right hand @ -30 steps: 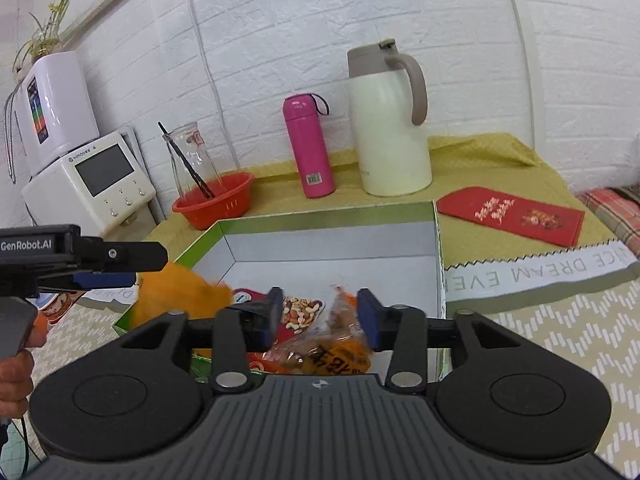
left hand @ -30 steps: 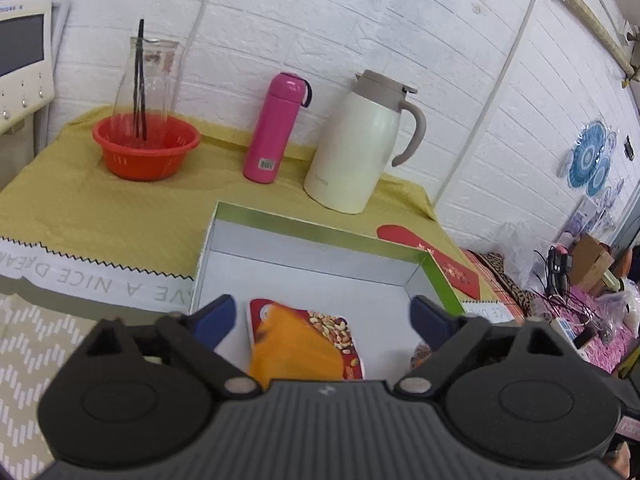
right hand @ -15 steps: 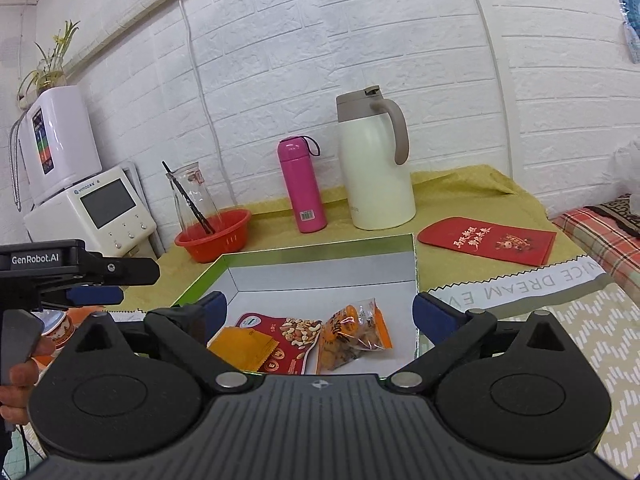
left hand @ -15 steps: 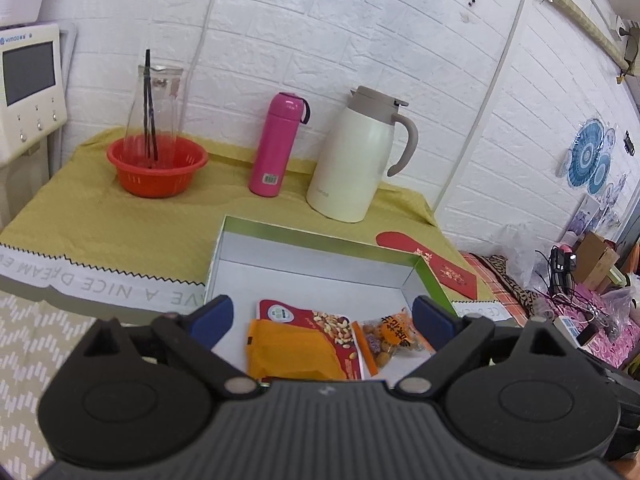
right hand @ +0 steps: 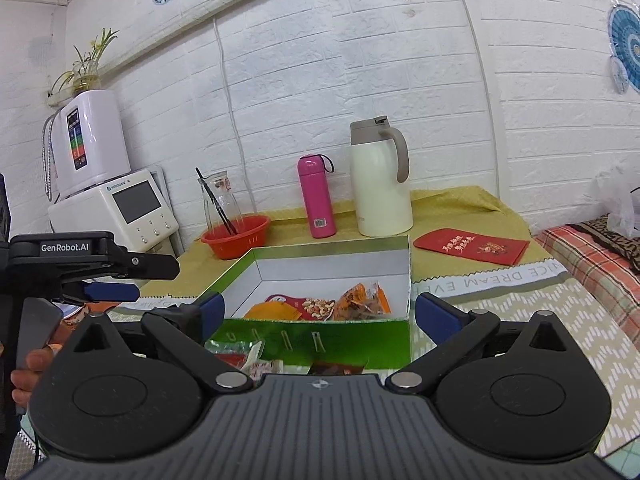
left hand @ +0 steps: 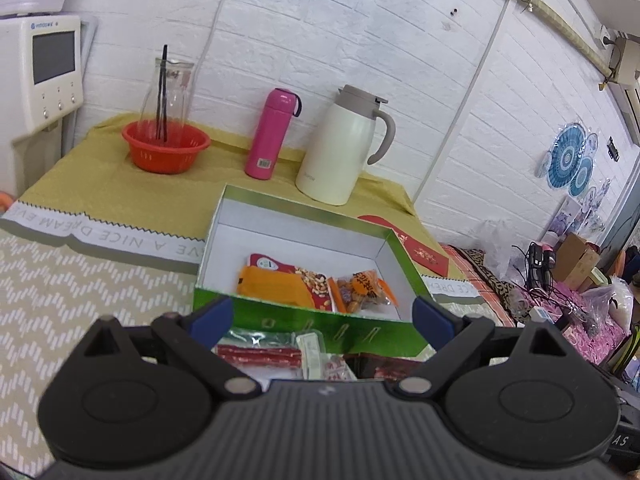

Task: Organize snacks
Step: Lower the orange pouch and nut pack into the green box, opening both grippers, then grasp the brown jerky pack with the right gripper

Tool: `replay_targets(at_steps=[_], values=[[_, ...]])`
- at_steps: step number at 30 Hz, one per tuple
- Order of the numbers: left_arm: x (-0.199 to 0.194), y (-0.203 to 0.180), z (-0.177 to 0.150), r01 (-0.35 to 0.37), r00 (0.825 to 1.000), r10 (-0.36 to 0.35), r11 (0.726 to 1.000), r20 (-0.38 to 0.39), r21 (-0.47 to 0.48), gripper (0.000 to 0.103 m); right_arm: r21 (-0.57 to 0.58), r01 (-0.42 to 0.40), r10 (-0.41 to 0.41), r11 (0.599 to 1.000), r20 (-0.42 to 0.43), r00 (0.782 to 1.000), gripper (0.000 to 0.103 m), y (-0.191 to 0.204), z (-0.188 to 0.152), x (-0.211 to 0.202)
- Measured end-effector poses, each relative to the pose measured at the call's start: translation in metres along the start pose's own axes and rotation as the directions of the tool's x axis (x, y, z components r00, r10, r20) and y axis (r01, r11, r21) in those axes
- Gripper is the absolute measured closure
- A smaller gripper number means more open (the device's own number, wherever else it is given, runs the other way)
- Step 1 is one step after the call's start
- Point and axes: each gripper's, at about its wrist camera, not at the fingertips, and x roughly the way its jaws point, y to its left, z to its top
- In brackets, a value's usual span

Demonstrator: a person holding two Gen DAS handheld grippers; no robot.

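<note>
A green box (left hand: 320,322) with a white inside holds a red-and-orange nut packet (left hand: 284,282) and a clear orange snack bag (left hand: 362,288). In the right wrist view the same box (right hand: 320,338) shows the nut packet (right hand: 298,306) and the orange bag (right hand: 362,300). More snack packets lie on the table in front of the box, among them red sticks (left hand: 260,354) and a dark packet (right hand: 336,368). My left gripper (left hand: 322,314) is open and empty, just short of the box. My right gripper (right hand: 320,310) is open and empty too.
Behind the box stand a white jug (left hand: 344,148), a pink flask (left hand: 272,134) and a red bowl (left hand: 166,150) with a glass carafe. A red envelope (right hand: 472,246) lies right of the box. A hand (right hand: 28,376) holds the left gripper's handle at the left.
The right gripper let go of the orange snack bag in the box and opened. Both grippers drew back and up, so the box's green front wall and the loose packets now show.
</note>
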Motion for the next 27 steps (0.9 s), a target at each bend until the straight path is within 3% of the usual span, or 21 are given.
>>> replay_targets(at_steps=[9,13,19,20,21,22,27], values=[[-0.033,0.011,-0.062,-0.034,0.999,0.034,0.999,-0.021,0.0,0.01,0.039,-0.028,0.032,0.999,-0.093,0.995,0.0,0.007,-0.045,-0.007],[-0.052,0.02,-0.088,-0.045,0.999,0.045,0.999,-0.006,0.005,0.01,0.016,-0.005,0.007,1.0,-0.11,0.994,0.0,0.013,-0.052,-0.002],[-0.058,0.022,-0.107,-0.009,0.999,0.01,1.0,-0.044,0.012,0.01,0.013,0.028,-0.026,1.0,-0.132,0.991,0.0,0.012,-0.049,0.024],[-0.058,0.021,-0.108,-0.006,0.999,0.007,1.0,-0.048,0.014,0.01,0.014,0.033,-0.03,0.999,-0.14,0.99,0.018,0.012,-0.049,0.029],[-0.057,0.02,-0.109,-0.001,0.999,0.002,1.0,-0.052,0.017,0.01,0.017,0.044,-0.041,0.999,-0.151,0.988,0.061,0.011,-0.05,0.032],[-0.057,0.019,-0.109,0.005,0.998,-0.004,1.0,-0.055,0.023,0.01,0.024,0.055,-0.05,0.998,-0.164,0.985,0.077,0.009,-0.051,0.033],[-0.051,0.009,-0.108,0.062,0.996,-0.057,0.996,-0.069,0.063,0.01,0.07,0.038,-0.026,0.997,-0.158,0.987,0.084,-0.001,-0.061,0.01]])
